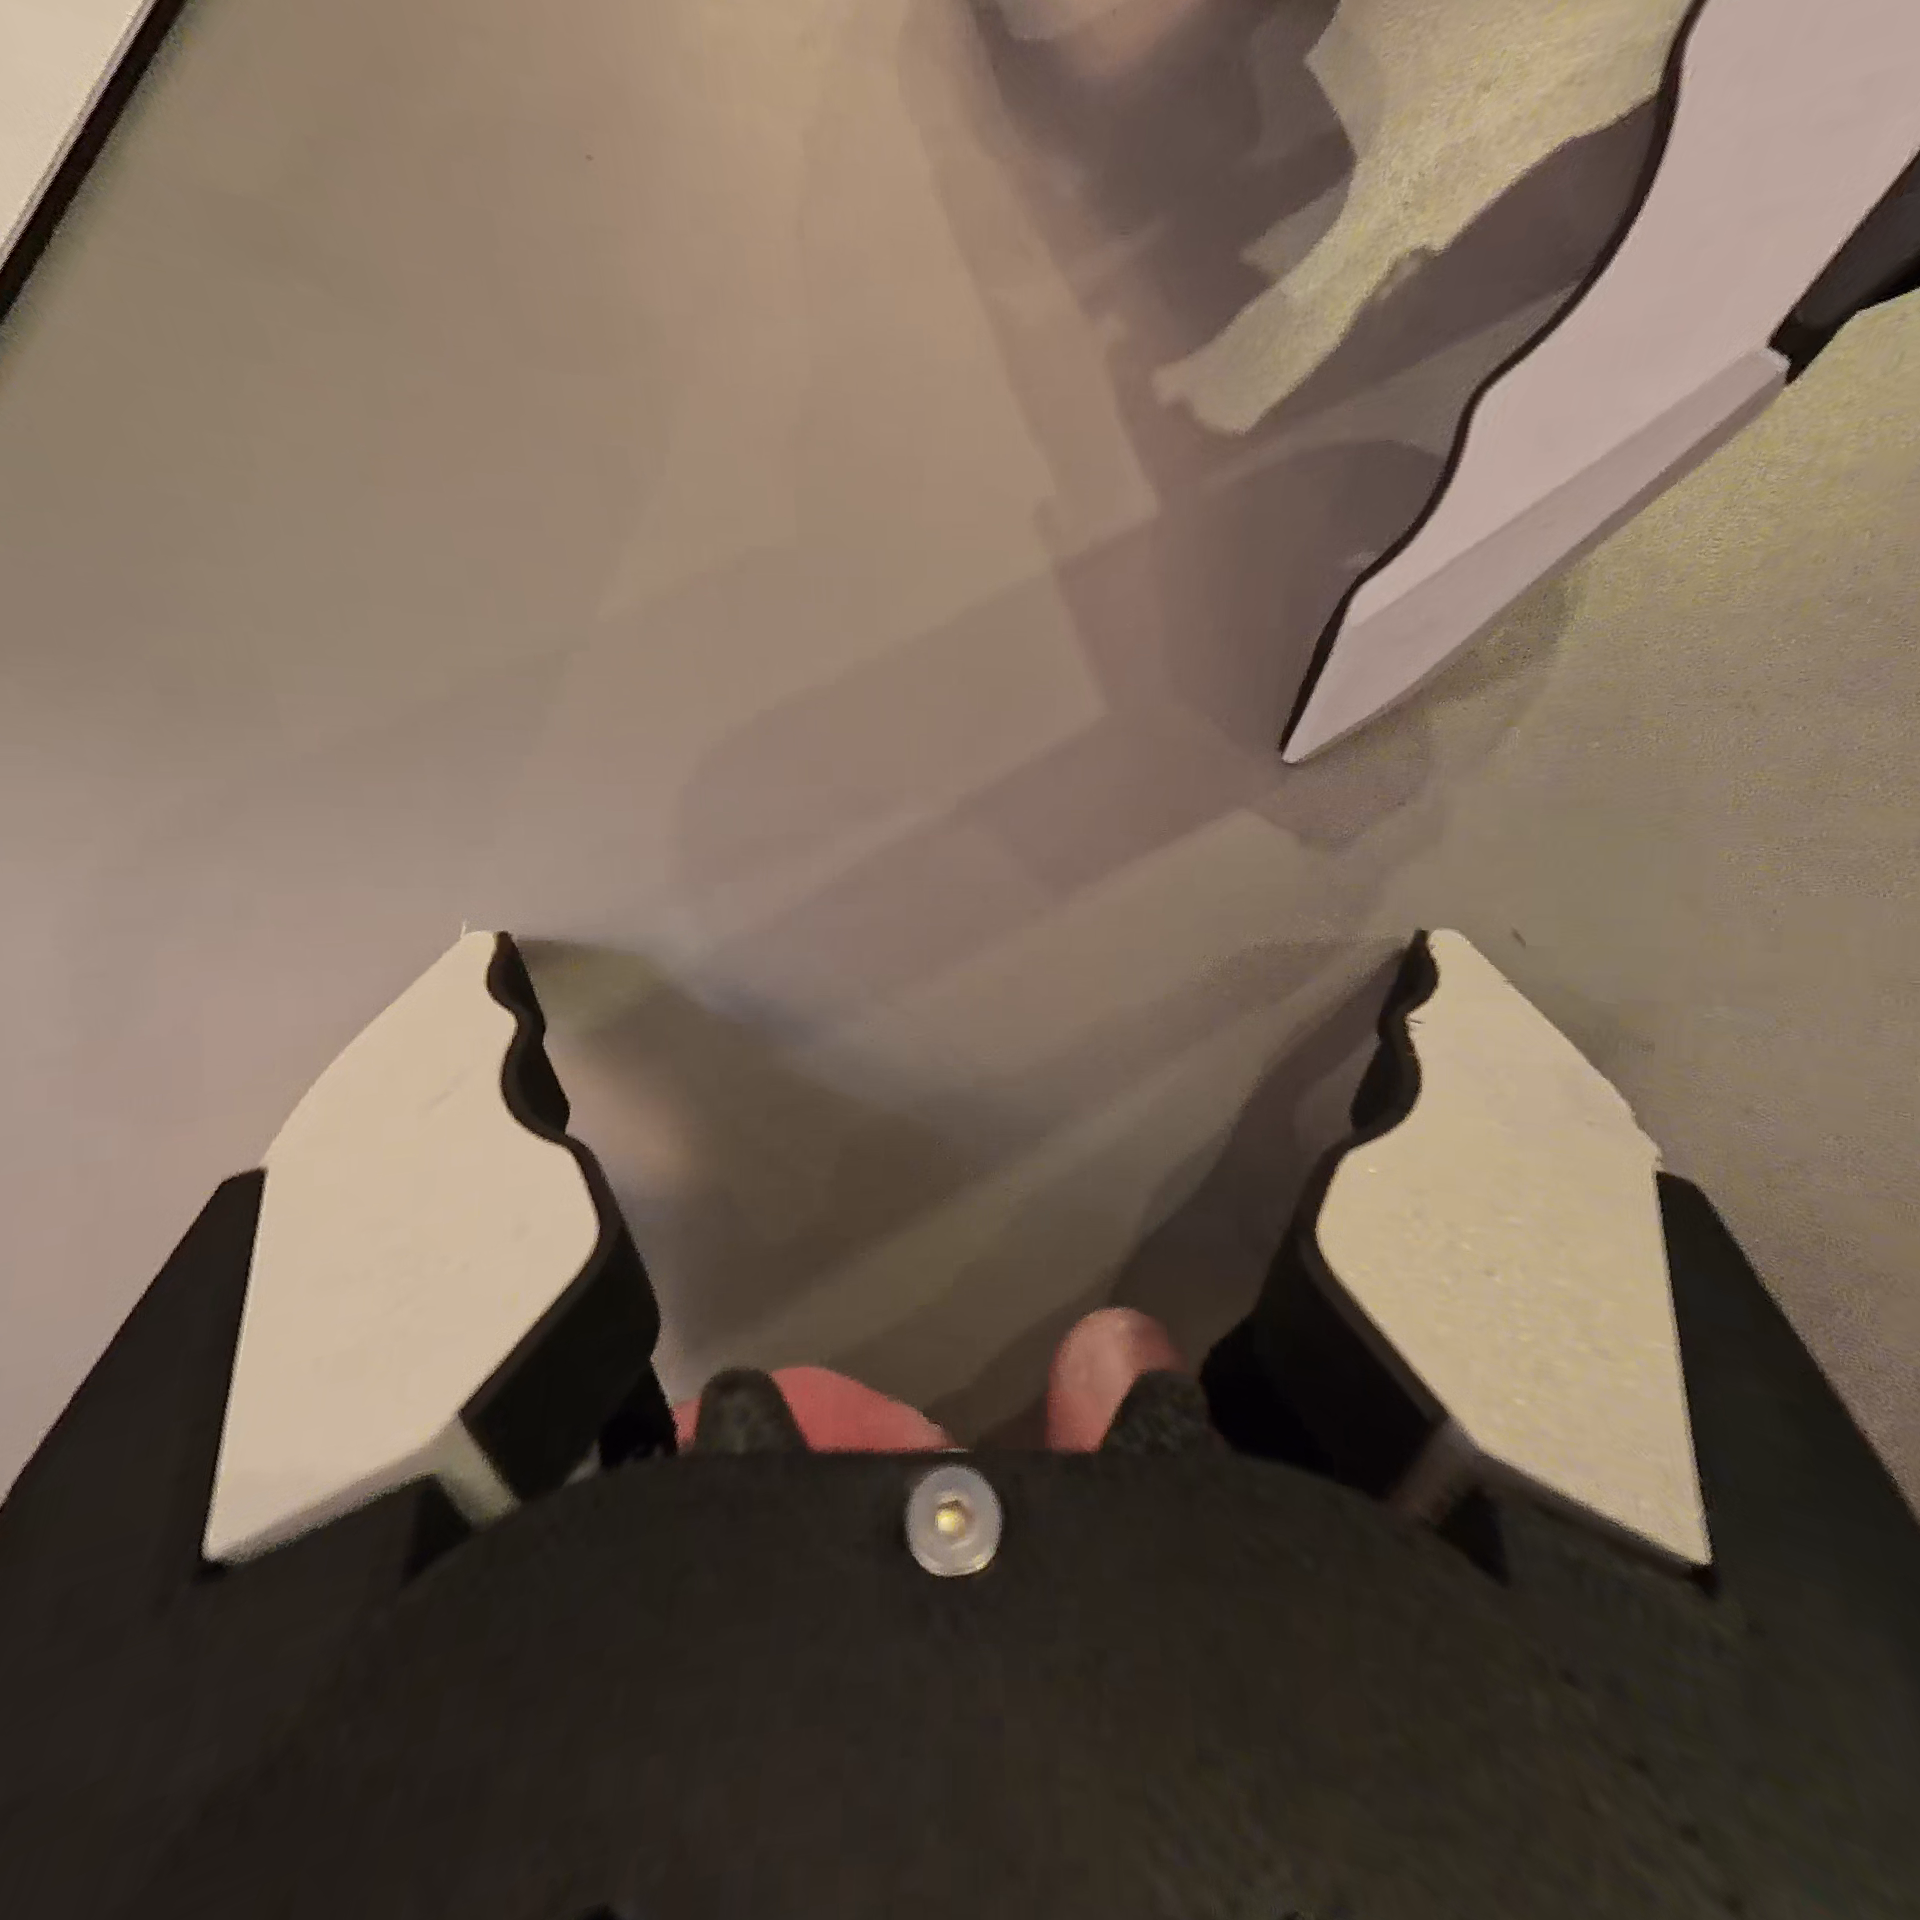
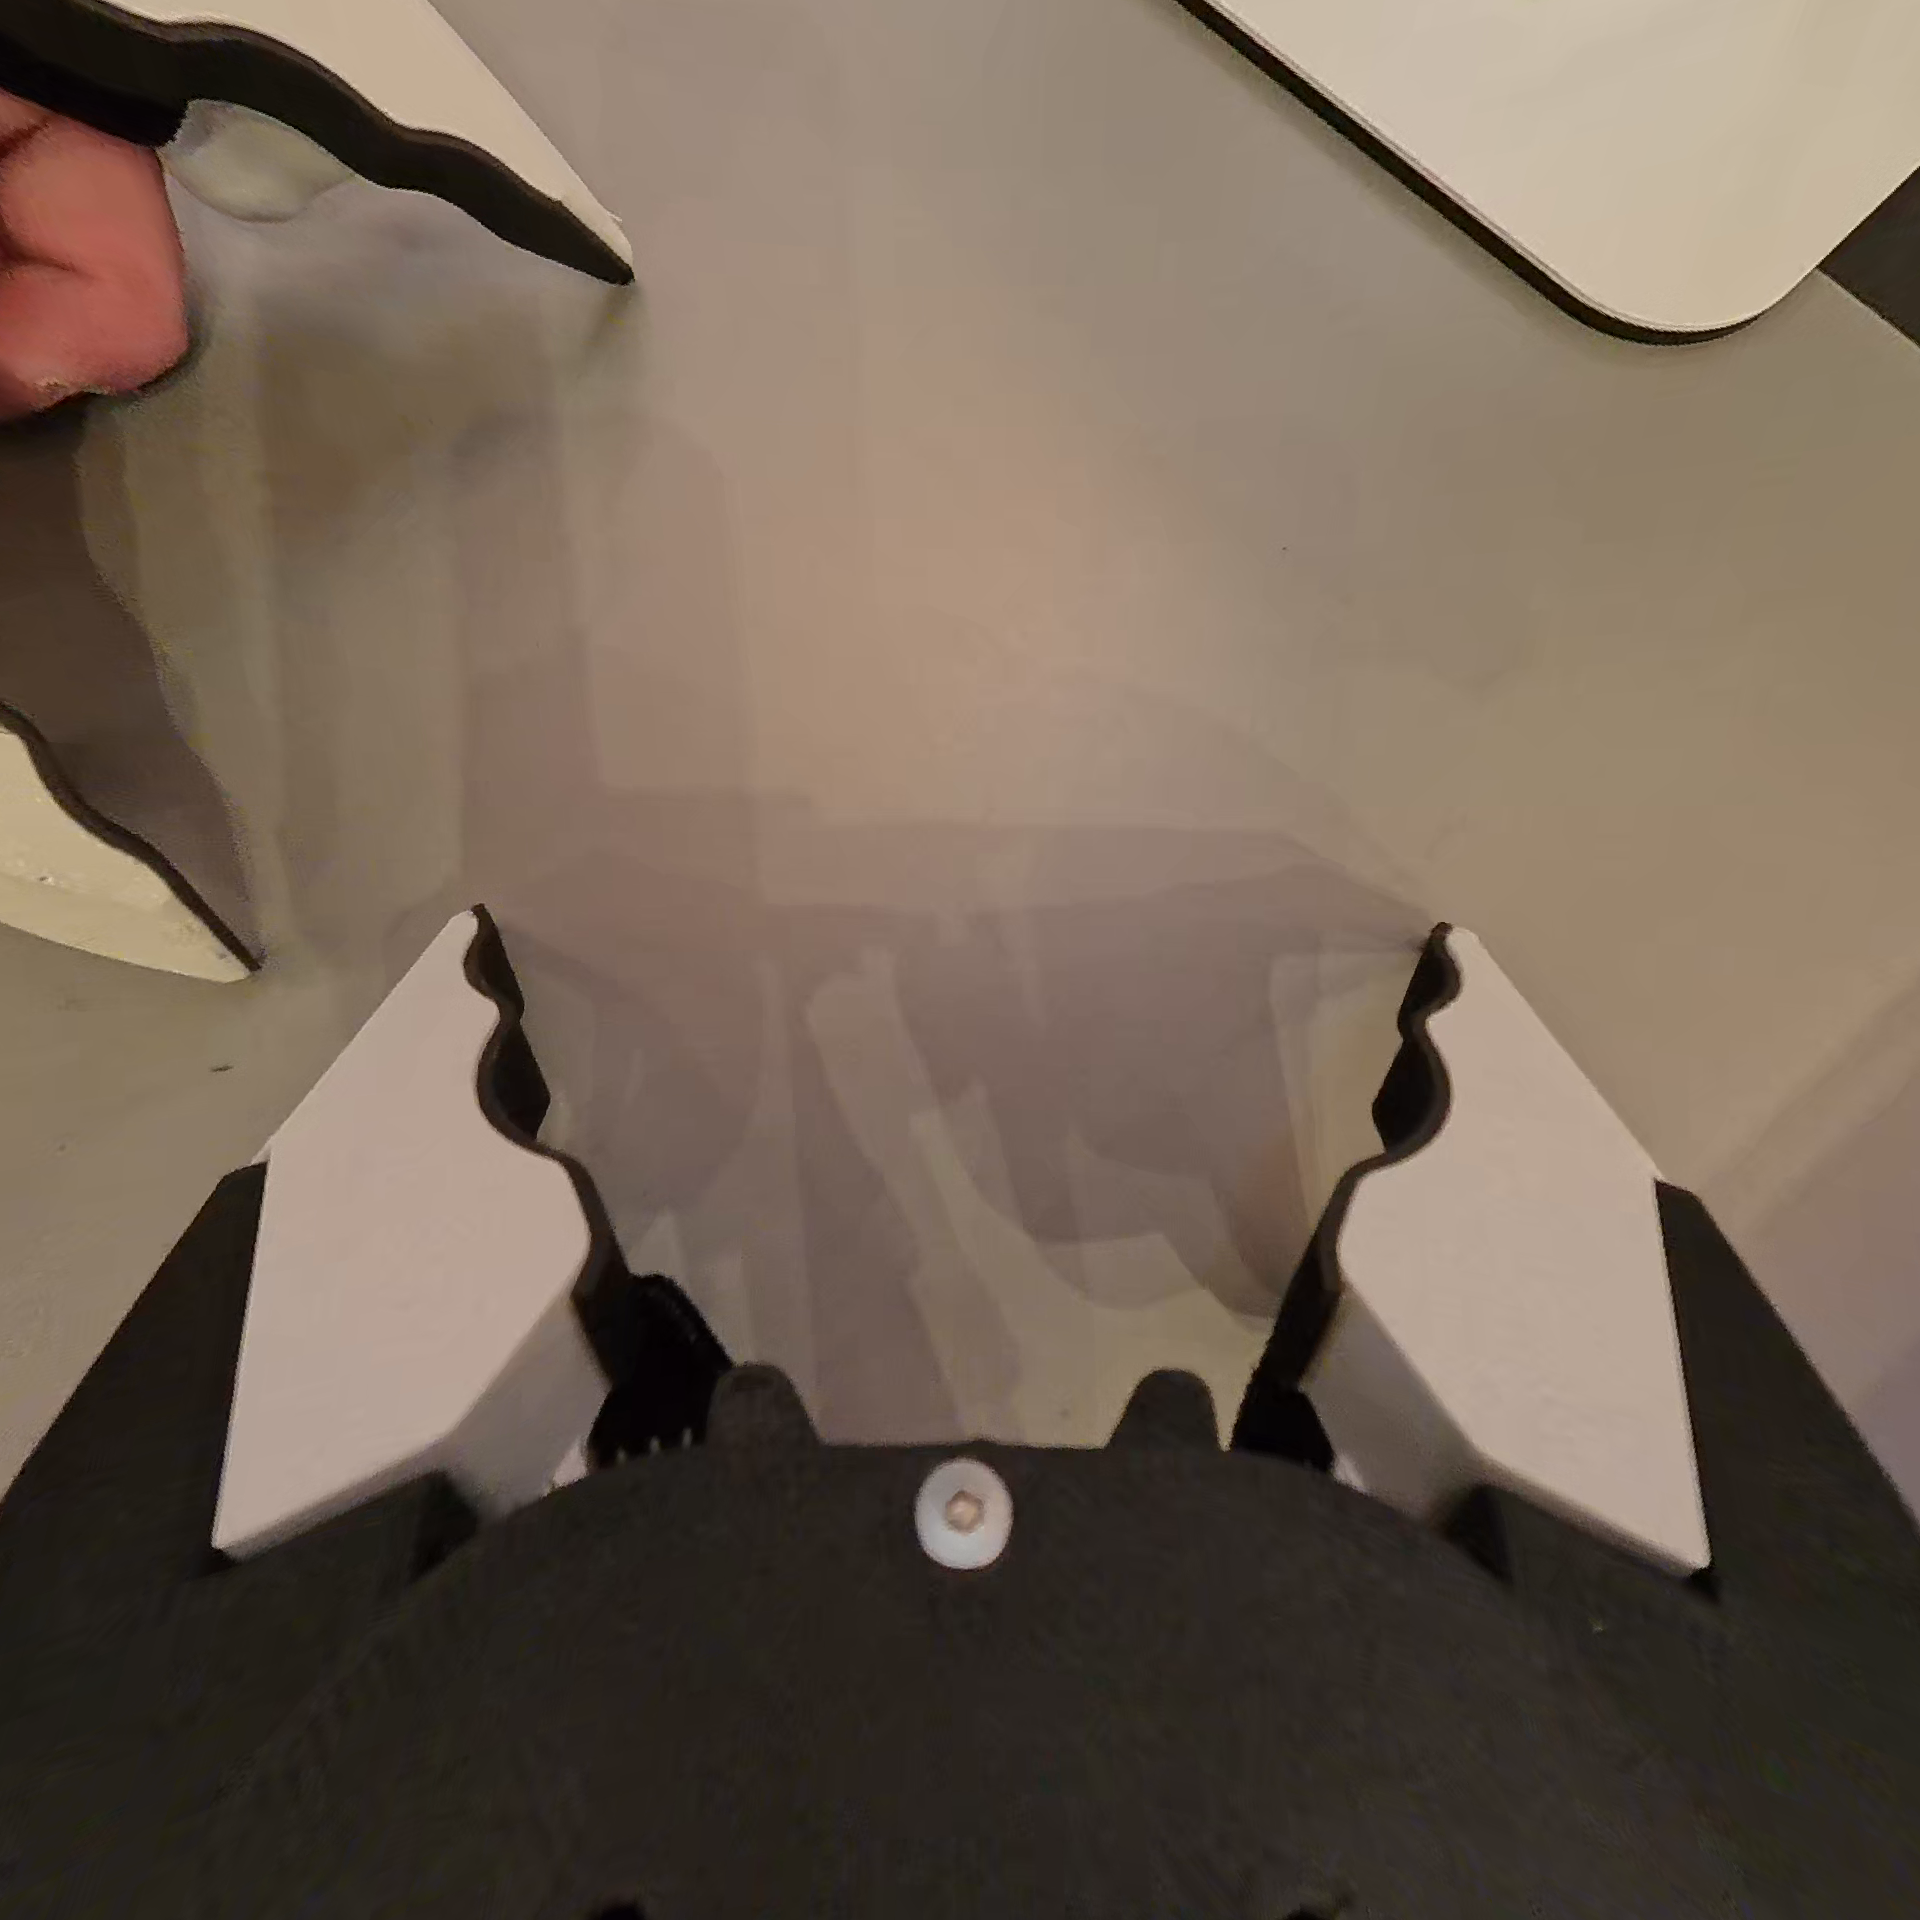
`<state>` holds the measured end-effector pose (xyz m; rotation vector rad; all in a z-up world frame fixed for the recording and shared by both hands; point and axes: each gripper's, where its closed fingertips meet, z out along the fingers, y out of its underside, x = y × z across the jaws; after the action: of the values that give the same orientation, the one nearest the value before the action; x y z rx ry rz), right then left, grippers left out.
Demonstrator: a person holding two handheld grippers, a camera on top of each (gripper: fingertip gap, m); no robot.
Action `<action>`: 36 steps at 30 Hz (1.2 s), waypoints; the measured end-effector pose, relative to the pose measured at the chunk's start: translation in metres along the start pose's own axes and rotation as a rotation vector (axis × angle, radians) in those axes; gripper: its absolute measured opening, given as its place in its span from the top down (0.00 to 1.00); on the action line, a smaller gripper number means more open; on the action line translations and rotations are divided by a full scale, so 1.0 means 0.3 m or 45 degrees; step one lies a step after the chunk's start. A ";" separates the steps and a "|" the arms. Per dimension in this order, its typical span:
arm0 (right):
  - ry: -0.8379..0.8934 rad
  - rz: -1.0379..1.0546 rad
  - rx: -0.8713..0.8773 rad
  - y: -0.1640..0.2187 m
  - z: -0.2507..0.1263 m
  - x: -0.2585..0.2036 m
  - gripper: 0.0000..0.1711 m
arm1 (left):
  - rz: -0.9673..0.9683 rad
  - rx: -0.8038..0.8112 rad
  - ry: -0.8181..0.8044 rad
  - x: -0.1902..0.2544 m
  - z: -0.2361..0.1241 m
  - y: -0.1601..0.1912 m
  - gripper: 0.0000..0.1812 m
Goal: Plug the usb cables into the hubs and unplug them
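Note:
No USB cable and no hub shows in either view. My left gripper (image 1: 961, 935) is open and empty, pointing down at a bare grey table top (image 1: 520, 623). My right gripper (image 2: 961, 923) is also open and empty over the same grey surface (image 2: 1039, 520). One white finger (image 1: 1558, 468) of the right gripper reaches into the left wrist view from the upper right. The left gripper (image 2: 436, 623) shows open at the left of the right wrist view, its tips close to my right gripper's left finger.
A white flat object with a rounded corner and dark rim (image 2: 1558, 135) lies at the upper right in the right wrist view. A white, dark-edged strip (image 1: 62, 104) crosses the left wrist view's top left corner. A person's hand (image 2: 73, 260) holds the left gripper.

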<state>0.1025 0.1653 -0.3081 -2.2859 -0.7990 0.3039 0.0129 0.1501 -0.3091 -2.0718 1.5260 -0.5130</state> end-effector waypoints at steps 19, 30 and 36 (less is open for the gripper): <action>0.000 0.000 0.000 0.000 0.000 0.000 0.07 | -0.104 -0.060 -0.084 -0.002 -0.003 0.007 0.19; 0.000 0.000 0.000 0.000 0.000 0.000 0.07 | -0.109 -0.049 -0.082 -0.003 0.000 0.004 0.19; 0.000 0.000 0.000 0.000 0.000 0.000 0.07 | -0.154 -0.086 -0.112 -0.005 -0.003 0.010 0.19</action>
<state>0.1026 0.1652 -0.3081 -2.2861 -0.7989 0.3042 0.0097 0.1507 -0.3102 -2.2179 1.3924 -0.4133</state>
